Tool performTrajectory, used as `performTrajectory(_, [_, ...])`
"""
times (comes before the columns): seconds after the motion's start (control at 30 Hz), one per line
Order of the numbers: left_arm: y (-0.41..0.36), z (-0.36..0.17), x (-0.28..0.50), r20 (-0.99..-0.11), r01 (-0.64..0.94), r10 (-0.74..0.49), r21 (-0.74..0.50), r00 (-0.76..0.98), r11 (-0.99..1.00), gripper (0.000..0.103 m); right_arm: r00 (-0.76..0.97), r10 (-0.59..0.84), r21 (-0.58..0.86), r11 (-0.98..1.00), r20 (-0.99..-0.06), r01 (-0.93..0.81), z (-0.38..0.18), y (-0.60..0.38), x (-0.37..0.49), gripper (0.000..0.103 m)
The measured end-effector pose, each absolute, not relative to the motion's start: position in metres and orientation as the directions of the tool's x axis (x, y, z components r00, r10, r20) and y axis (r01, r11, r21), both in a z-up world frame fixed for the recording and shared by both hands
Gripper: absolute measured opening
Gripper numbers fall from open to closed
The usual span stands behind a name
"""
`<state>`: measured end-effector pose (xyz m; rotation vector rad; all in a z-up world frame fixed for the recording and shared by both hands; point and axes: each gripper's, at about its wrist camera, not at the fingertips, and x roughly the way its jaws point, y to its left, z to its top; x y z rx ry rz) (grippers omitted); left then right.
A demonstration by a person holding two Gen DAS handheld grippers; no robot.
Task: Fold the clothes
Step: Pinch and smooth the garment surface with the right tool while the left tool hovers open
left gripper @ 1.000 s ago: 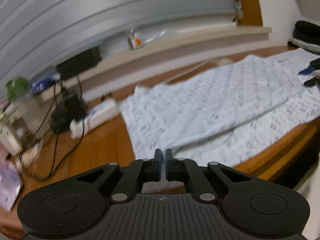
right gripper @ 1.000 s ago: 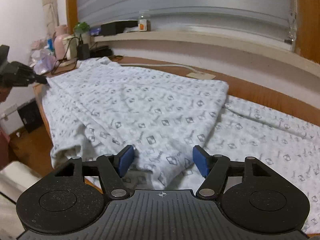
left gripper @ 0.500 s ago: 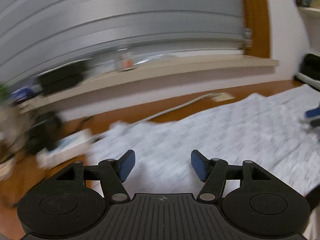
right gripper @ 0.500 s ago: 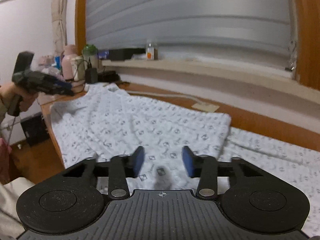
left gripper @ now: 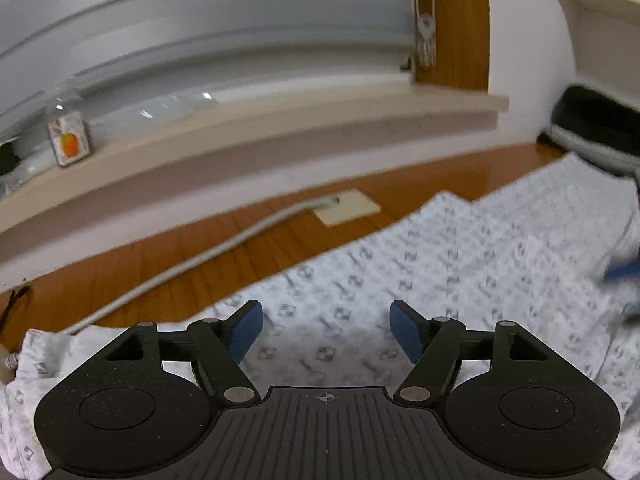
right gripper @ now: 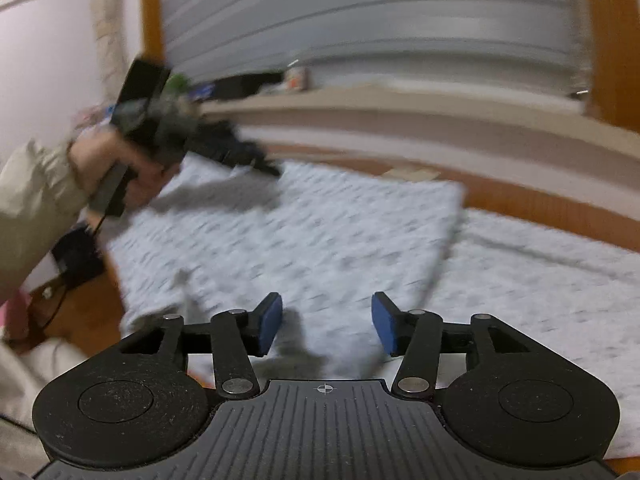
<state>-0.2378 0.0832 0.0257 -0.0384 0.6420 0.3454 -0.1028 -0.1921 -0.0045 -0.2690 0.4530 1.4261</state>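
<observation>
Patterned white garment (left gripper: 420,280) spread flat on the wooden surface (left gripper: 168,276) with 1 layer folded over, left gripper (left gripper: 326,330) just opened wide above it, right gripper (right gripper: 326,322) just parted again, nothing between either pair of blue pads.

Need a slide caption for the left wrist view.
Open left tool above the patterned white garment spread on a wooden surface.

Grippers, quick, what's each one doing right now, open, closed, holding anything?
Left gripper: open, jaws just opened wider, nothing held, above the patterned garment.
Right gripper: open, jaws just widened, nothing gripped, garment below.
</observation>
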Motion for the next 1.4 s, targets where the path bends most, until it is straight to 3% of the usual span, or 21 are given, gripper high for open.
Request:
performTrajectory(0.27, [0.081, 0.008, -0.237, -0.618, -0.286, 0.26, 0.061, 0.742, 0.956, 0.077, 0.24, 0.876, 0.0, 0.264, -0.418, -0.964, 0.017, -0.181, -0.072, 0.051])
performTrajectory(0.3, [0.082, 0.007, -0.237, -0.618, -0.287, 0.258, 0.055, 0.742, 0.956, 0.078, 0.228, 0.873, 0.007, 0.256, -0.43, -0.967, 0.017, -0.171, -0.068, 0.049])
performTrajectory(0.4, [0.082, 0.006, -0.237, -0.618, -0.292, 0.255, 0.043, 0.744, 0.956, 0.078, 0.188, 0.857, 0.026, 0.228, -0.48, -0.973, 0.015, -0.139, -0.057, 0.031])
performTrajectory(0.5, [0.082, 0.006, -0.238, -0.616, -0.297, 0.256, 0.038, 0.745, 0.954, 0.078, 0.157, 0.821, 0.029, 0.206, -0.549, -0.978, 0.008, -0.109, -0.048, 0.032])
performTrajectory(0.67, [0.082, 0.007, -0.238, -0.612, -0.299, 0.258, 0.037, 0.747, 0.954, 0.078, 0.219, 0.834, 0.06, 0.288, -0.506, -0.956, 0.019, -0.115, 0.004, 0.037])
performTrajectory(0.9, [0.082, 0.007, -0.239, -0.609, -0.301, 0.259, 0.035, 0.75, 0.953, 0.078, 0.198, 0.752, 0.005, 0.259, -0.629, -0.966, -0.001, -0.088, 0.056, 0.045])
performTrajectory(0.97, [0.08, 0.007, -0.239, -0.606, -0.301, 0.267, 0.046, 0.75, 0.952, 0.078, 0.19, 0.75, -0.001, 0.245, -0.634, -0.97, 0.0, -0.083, 0.058, 0.042])
performTrajectory(1.0, [0.079, 0.007, -0.239, -0.604, -0.302, 0.27, 0.051, 0.75, 0.952, 0.078, 0.19, 0.749, -0.004, 0.242, -0.634, -0.97, 0.0, -0.081, 0.059, 0.019])
performTrajectory(1.03, [0.079, 0.007, -0.239, -0.603, -0.301, 0.271, 0.053, 0.75, 0.952, 0.078, 0.189, 0.749, -0.007, 0.239, -0.635, -0.971, 0.0, -0.079, 0.06, 0.003])
performTrajectory(1.4, [0.078, 0.007, -0.241, -0.602, -0.304, 0.274, 0.054, 0.75, 0.951, 0.078, 0.441, 0.668, -0.14, 0.455, -0.599, -0.879, -0.007, -0.064, 0.078, 0.003])
